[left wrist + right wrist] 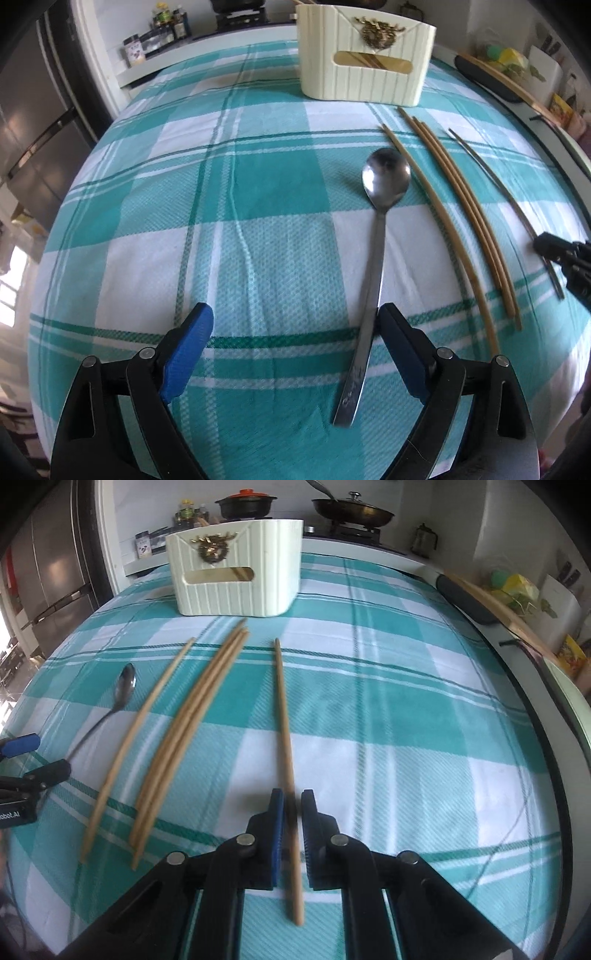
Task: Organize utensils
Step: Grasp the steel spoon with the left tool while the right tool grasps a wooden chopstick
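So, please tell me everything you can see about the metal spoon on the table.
The spoon looks like plain steel, with a round shiny bowl and a long flat handle bearing a faint engraving near its end. It lies flat on the teal checked cloth, bowl facing up and pointing toward the cream holder. The open left gripper straddles its handle, the right finger beside it. Bamboo chopsticks lie apart on its right.

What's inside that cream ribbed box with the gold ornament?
Through the slot in the cream ribbed plastic box, a few tan wooden chopsticks show, leaning diagonally. The walls hide the rest of its inside.
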